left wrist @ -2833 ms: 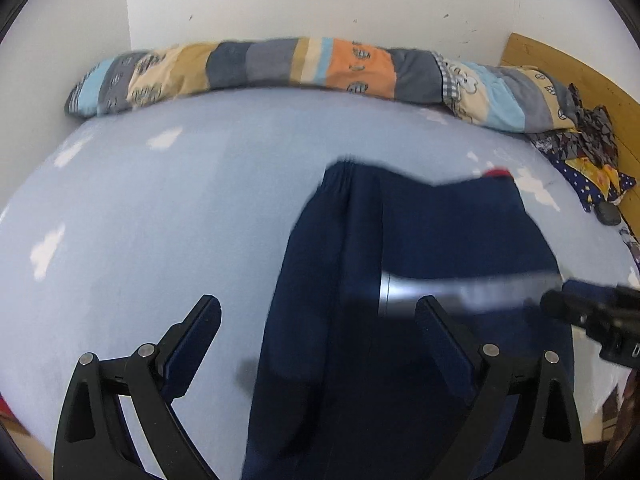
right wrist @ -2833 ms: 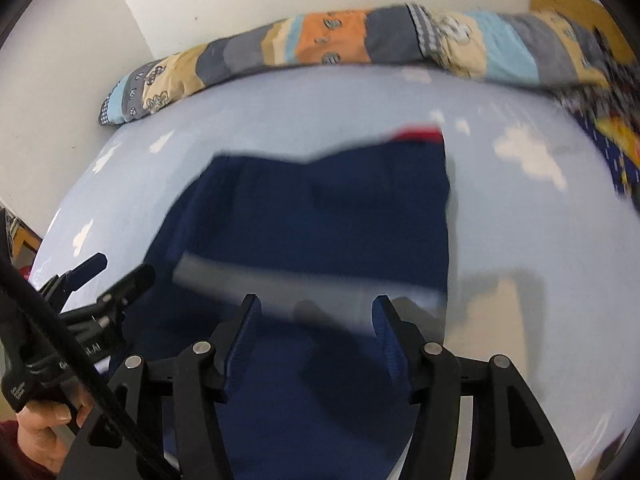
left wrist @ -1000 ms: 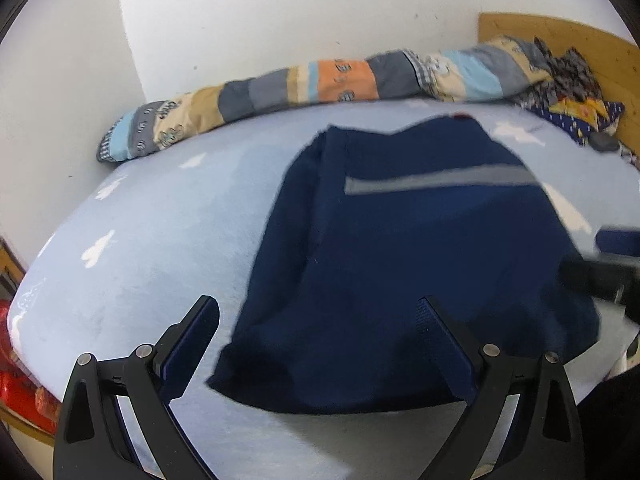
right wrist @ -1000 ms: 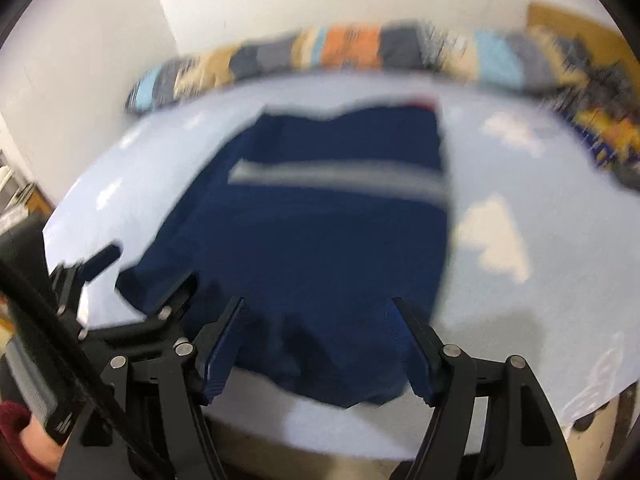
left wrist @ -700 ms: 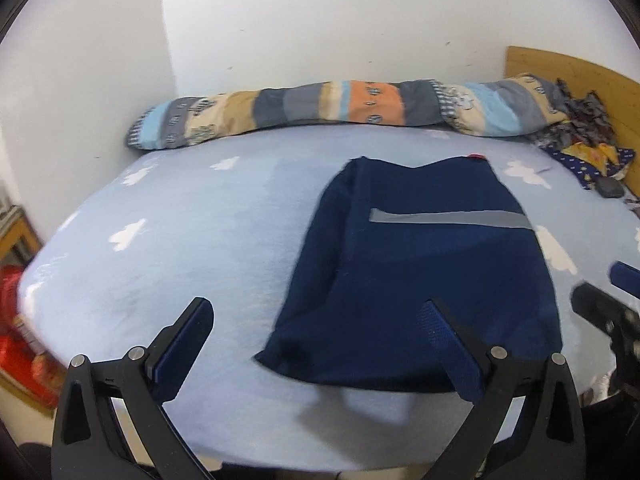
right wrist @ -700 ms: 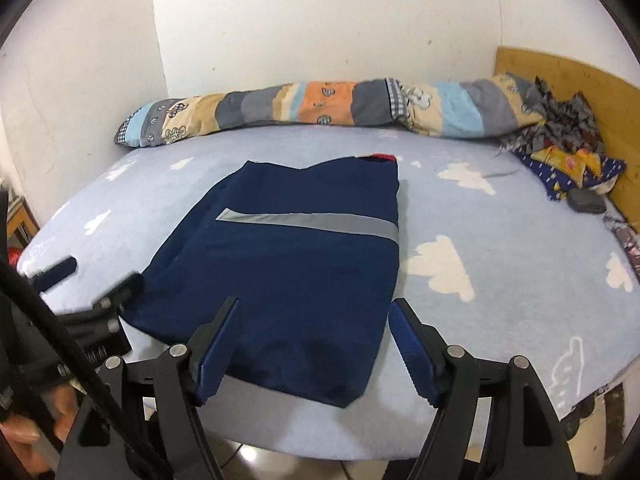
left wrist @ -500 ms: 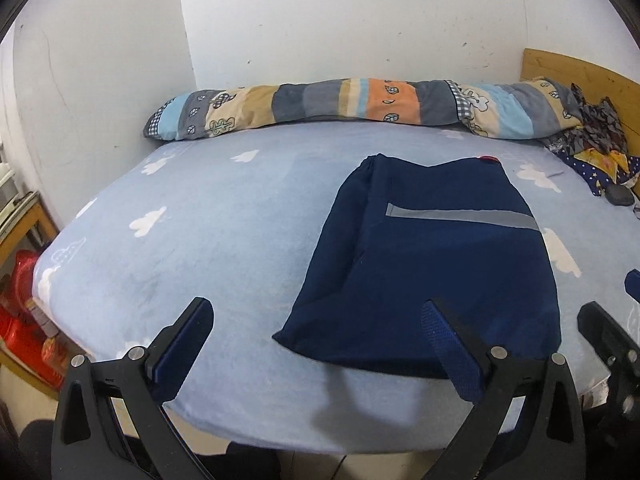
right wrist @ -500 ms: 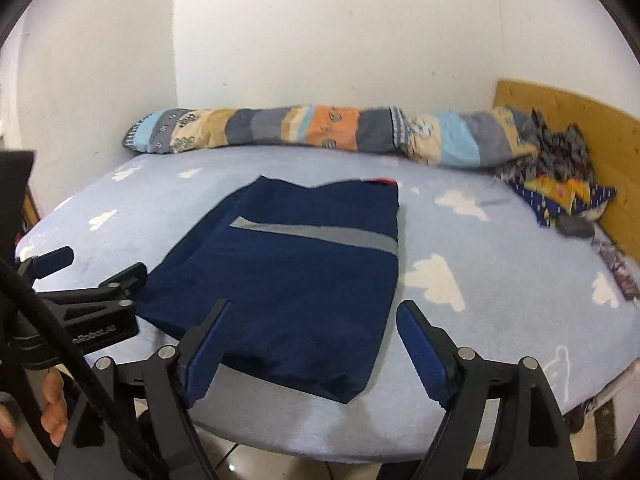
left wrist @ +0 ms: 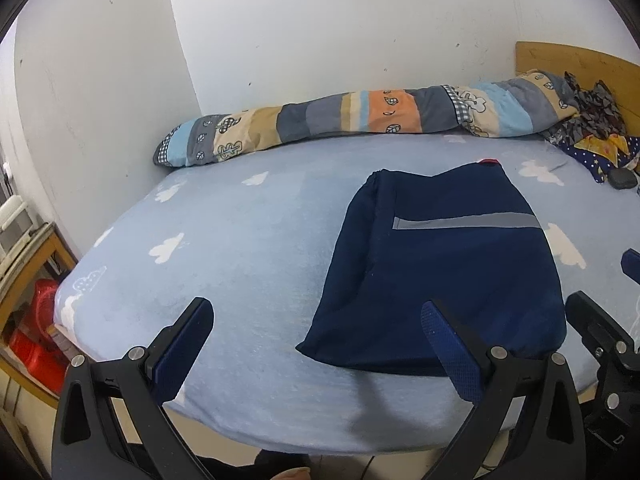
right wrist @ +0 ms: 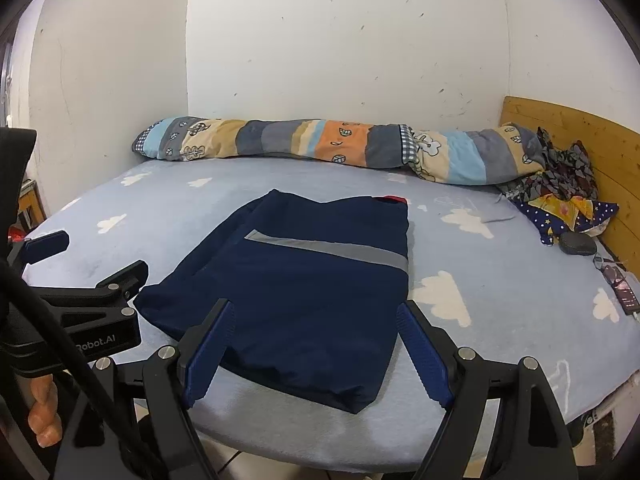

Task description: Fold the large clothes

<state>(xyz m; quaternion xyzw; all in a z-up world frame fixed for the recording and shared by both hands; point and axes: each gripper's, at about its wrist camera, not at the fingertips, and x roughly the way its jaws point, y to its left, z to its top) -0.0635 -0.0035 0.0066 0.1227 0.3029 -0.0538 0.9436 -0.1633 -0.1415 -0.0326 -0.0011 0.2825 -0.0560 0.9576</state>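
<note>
Right wrist view: navy garment (right wrist: 304, 288) folded flat on blue cloud-print bed (right wrist: 500, 280), long axis running from near edge toward patchwork bolster (right wrist: 320, 144), grey stripe crosswise. Bare sheet both sides. Right gripper (right wrist: 316, 348) spread wide, empty, just opened. Left gripper (left wrist: 316, 344) spread, empty.

Folded garment (right wrist: 304, 292) flat on the bed (right wrist: 500, 280), toward the near edge. Behind it, along the wall (right wrist: 340, 40), a long rolled quilt (right wrist: 340, 146). To the right, by the headboard (right wrist: 580, 136), a heap of cloth (right wrist: 560, 192). Left tool (left wrist: 316, 332) and right tool (right wrist: 316, 344) before the near edge, above it, touching nothing, left tool left of the right.
</note>
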